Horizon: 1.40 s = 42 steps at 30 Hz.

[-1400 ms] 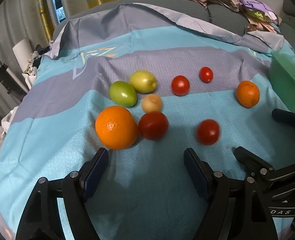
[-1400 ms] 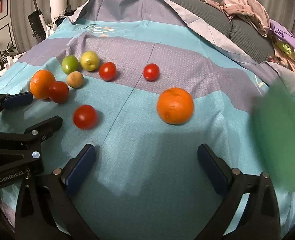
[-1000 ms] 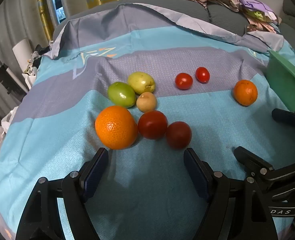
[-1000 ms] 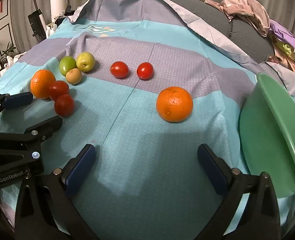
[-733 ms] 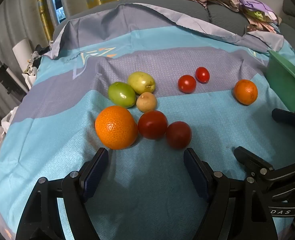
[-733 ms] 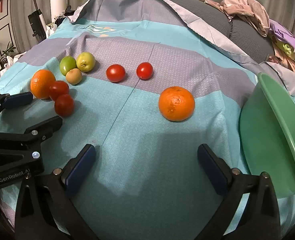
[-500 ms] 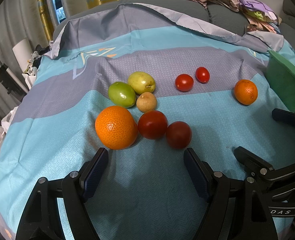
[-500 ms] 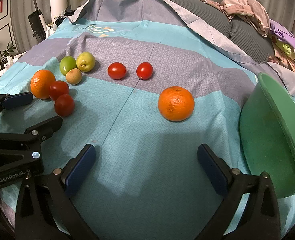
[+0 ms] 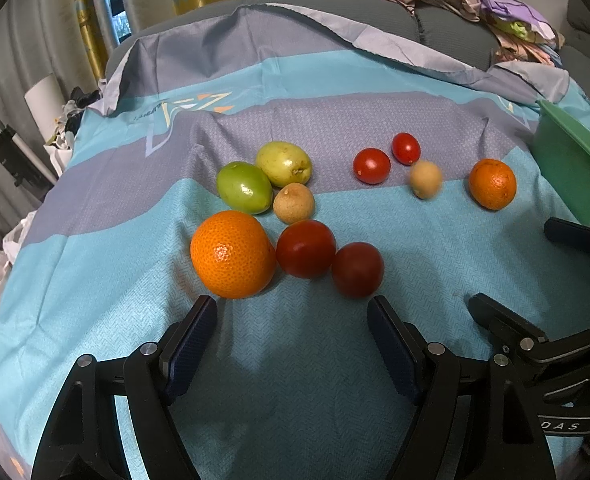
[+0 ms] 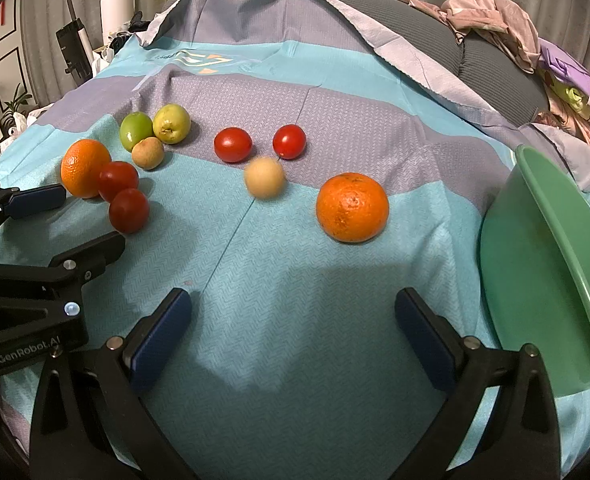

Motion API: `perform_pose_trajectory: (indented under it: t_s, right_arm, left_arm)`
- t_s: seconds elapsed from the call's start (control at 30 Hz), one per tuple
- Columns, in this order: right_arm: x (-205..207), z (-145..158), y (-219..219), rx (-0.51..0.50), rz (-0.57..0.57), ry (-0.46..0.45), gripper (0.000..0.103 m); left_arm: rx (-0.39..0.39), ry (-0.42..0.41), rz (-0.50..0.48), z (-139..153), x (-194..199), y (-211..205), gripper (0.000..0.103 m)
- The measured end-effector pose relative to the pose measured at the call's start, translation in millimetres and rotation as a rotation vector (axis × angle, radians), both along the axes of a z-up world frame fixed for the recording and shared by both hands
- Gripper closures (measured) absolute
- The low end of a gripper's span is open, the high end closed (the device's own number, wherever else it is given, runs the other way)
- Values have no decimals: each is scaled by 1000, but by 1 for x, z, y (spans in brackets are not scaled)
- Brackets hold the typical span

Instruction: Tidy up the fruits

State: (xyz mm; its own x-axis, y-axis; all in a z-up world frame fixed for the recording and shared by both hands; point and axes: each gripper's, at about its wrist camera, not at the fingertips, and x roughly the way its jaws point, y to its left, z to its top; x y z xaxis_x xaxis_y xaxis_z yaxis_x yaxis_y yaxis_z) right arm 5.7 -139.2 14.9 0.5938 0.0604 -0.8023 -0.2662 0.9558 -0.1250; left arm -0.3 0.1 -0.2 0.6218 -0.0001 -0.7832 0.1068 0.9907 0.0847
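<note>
Teal and grey bedsheet (image 9: 95,280) fills the left wrist view, spread over a bed and carrying all the fruit. The left tool (image 9: 291,336) hovers low with its jaws wide apart and nothing between them. Just ahead of it lies a tight cluster: a big orange (image 9: 233,254) touching a dark tomato (image 9: 306,248), which touches a second one (image 9: 357,269); behind them sit a green fruit (image 9: 244,187), a yellow fruit (image 9: 283,162) and a tan fruit (image 9: 293,208). Further right are two small tomatoes (image 9: 371,165), a blurred tan ball (image 9: 426,179), seemingly rolling, and a second orange (image 9: 492,184) near the green bowl (image 9: 575,160).

From the right wrist view, the right tool (image 10: 293,332) is likewise wide open and empty, low over bare sheet. The second orange (image 10: 352,207) lies closest ahead, a little right of centre, well apart from other fruit, with the bowl (image 10: 535,264) tilted at the right edge. The blurred ball (image 10: 264,178) sits just below the pair of small tomatoes (image 10: 233,144).

No fruit is gathered yet, so I judge the sorting barely begun. A good first pick is probably the lone orange: centre the open jaws on its widest part, come down square, and close gently, since the soft sheet lets round fruit roll. Let the ball settle before reaching for it.
</note>
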Motion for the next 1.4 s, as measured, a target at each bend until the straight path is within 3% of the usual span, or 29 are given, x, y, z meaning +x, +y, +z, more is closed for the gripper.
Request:
perform_pose_trajectory:
  t_s: [0.3,0.5,0.67,0.77,0.87,0.97,1.13,1.23,1.3,1.4]
  right_arm:
    - [4,4,-3,14,11,34,1]
    - [-5,20,-4,154,84,59,1]
    - [-7,38,1,227,119,51,1]
    - [-6,50,0,244,62,46,2]
    - [3,58,-5,258,17,72,10]
    - [12,64,-5,221,-26,83,12]
    - [23,77,-10,325,-16,100,14]
    - [31,81,-15,348,-39,98,18]
    - [35,83,-17,382,-32,111,36]
    - [43,81,-17,418,-21,143,48]
  left_arm:
    - [-10,20,-3,8,-2,3,26]
    - [-133,-22,-7,33,-10,19,26]
    - [-172,-37,15,44,-11,29,26]
    - [-213,-41,34,50,-9,38,26]
    - [-228,-41,47,51,-8,44,26]
    - [-244,-30,63,51,-7,48,26]
    - [-290,-15,58,51,-6,51,26]
    - [-322,6,49,50,-5,53,26]
    - [-362,24,62,51,-3,57,27]
    - [-400,43,86,53,1,62,38]
